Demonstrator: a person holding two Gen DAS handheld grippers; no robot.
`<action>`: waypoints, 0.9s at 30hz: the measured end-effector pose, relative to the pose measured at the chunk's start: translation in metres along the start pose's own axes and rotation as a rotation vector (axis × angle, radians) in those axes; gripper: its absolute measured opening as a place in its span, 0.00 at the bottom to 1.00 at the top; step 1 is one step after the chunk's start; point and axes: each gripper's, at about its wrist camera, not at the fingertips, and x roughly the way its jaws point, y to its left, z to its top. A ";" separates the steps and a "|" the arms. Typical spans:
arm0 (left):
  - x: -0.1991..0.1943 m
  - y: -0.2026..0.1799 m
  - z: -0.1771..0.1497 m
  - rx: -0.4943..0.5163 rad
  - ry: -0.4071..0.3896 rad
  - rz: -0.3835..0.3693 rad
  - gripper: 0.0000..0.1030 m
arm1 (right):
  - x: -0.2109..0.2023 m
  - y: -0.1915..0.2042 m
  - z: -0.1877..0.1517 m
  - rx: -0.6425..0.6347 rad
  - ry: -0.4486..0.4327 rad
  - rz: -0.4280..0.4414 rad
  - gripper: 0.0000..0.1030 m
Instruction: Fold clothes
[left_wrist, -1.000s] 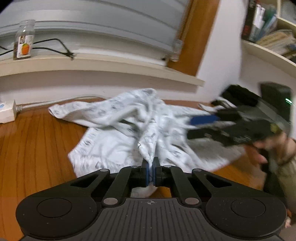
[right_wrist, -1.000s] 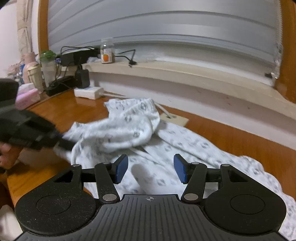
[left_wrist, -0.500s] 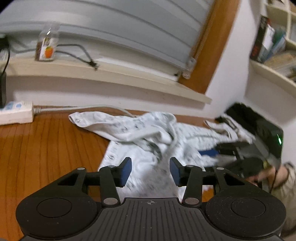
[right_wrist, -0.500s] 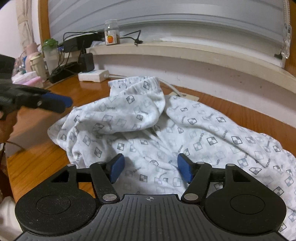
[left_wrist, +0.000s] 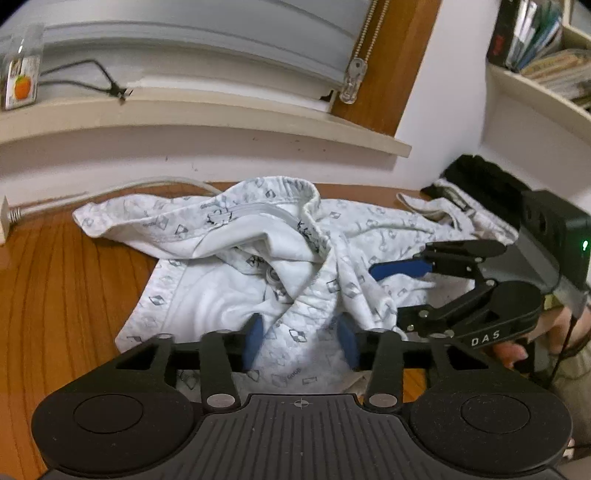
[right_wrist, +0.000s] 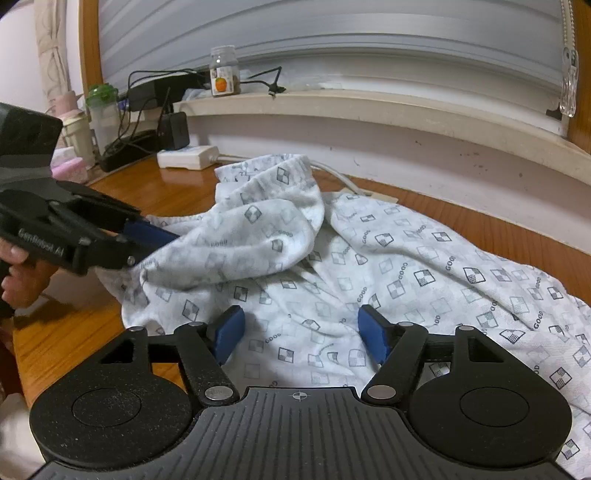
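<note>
A white garment with a grey checked-square print lies crumpled on the wooden table, one part heaped over the rest. My left gripper hovers low over its near edge. Its jaws are opening; cloth lies under the gap but neither pad presses on it. My right gripper stands over the flat part of the garment. Its jaws are opening too and hold nothing. Each gripper shows in the other view, the right gripper on the garment's right side and the left gripper at its left edge.
A window sill runs along the back with a jar and cables. A white power strip, a black adapter and bottles crowd the far left. A bookshelf and a black box stand on the right.
My left gripper let go of the pinched fold and its jaws spread wide. The garment has dropped into a lower heap. My right gripper's jaws have widened a little.
</note>
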 end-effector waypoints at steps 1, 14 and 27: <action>0.000 -0.002 0.000 0.014 -0.002 0.014 0.60 | 0.000 0.000 0.000 0.000 0.000 0.000 0.66; 0.012 -0.006 0.001 0.041 -0.022 -0.065 0.05 | -0.005 -0.001 -0.002 0.028 -0.025 -0.056 0.65; -0.092 0.059 -0.028 -0.105 -0.190 0.135 0.05 | -0.025 0.003 -0.008 0.024 -0.104 -0.085 0.66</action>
